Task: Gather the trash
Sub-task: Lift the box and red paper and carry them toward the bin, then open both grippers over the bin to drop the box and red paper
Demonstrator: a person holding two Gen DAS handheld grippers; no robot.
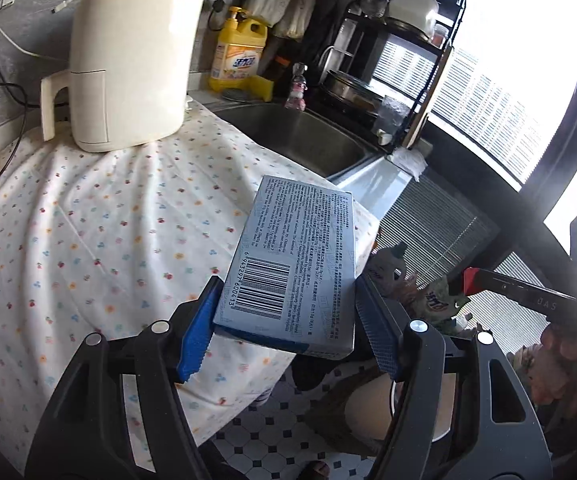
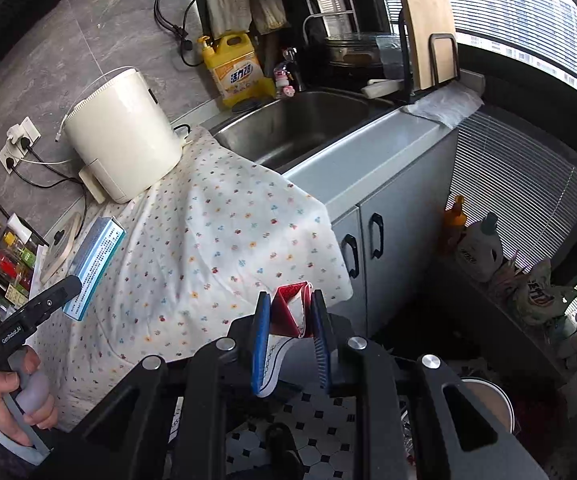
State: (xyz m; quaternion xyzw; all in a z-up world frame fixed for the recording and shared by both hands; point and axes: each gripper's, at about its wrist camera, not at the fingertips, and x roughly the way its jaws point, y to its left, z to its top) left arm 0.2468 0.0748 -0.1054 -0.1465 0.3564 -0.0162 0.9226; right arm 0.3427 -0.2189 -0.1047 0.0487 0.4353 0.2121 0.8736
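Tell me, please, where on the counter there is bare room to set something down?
The flowered cloth is free from the air fryer forward to its hanging edge beside the sink. The far left end is crowded with a scale and bottles.

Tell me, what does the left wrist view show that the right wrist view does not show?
Only the left wrist view shows the barcode side of the blue box, clamped in the left gripper. Only the right wrist view shows the wall sockets, the cabinet doors and the red and white wrapper, clamped in the right gripper. Both show the white appliance, the yellow bottle, the sink and the flowered cloth.
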